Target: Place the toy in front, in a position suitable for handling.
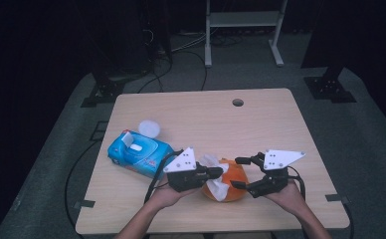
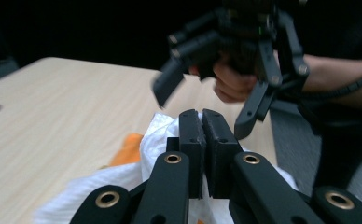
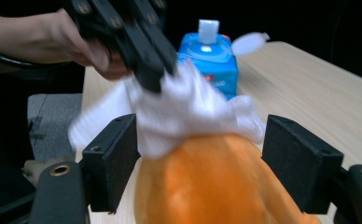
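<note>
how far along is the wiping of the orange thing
Done: a wipe is out of the blue pack, whose lid stands open. In hand: the left gripper pinches the wipe on top of the orange thing, while the right gripper straddles it with jaws open. Left: most of the orange surface is uncovered.

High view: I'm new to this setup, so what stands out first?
A rounded orange object near the table's front edge, with a crumpled white wipe draped on it. The left tool pinches the wipe; the right tool is open around the orange object. A blue wipes pack lies left.
</note>
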{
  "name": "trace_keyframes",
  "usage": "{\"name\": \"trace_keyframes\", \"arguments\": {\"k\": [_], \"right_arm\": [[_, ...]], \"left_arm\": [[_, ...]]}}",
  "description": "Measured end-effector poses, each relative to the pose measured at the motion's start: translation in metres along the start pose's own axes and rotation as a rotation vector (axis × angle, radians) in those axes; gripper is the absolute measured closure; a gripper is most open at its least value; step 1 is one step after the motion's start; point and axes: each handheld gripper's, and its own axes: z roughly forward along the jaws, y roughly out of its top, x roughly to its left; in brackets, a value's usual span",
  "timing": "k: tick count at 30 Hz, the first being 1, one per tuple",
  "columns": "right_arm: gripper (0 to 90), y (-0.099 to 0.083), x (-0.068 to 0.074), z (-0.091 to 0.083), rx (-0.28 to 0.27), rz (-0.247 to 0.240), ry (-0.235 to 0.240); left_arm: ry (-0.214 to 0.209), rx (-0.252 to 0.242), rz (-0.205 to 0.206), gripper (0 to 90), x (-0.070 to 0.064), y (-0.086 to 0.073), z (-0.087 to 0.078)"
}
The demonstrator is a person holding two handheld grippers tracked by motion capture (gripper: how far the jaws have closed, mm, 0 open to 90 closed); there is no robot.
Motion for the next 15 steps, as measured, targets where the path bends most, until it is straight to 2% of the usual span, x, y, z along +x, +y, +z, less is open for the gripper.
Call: {"name": "trace_keyframes", "arguments": {"k": [4,6,9,10,11,13,15], "right_arm": [[32.9,0.004,0.006,0.006,0.033,-0.069,0.013],[41.3,0.005,0.008,0.011,0.056,-0.102,0.015],[55.0,0.005,0.009,0.017,0.085,-0.142,0.019],[55.6,0.005,0.009,0.018,0.09,-0.138,0.021],[66.1,0.004,0.009,0.019,0.089,-0.146,0.027],[67.2,0.004,0.009,0.019,0.089,-0.153,0.023],[79.2,0.005,0.01,0.019,0.099,-0.157,0.026]], "left_arm": [[-0.032,0.015,0.008,86.5,-0.003,-0.001,0.005],[-0.031,0.023,0.015,86.4,-0.004,-0.001,0.005],[-0.029,0.015,0.002,86.4,-0.002,-0.001,0.002],[-0.025,0.015,0.001,86.3,-0.001,-0.001,0.0],[-0.026,0.013,-0.005,86.3,0.0,-0.001,-0.001],[-0.026,0.015,-0.001,86.2,0.0,-0.002,-0.002],[-0.028,0.012,-0.005,85.8,0.0,-0.002,-0.002]]}}
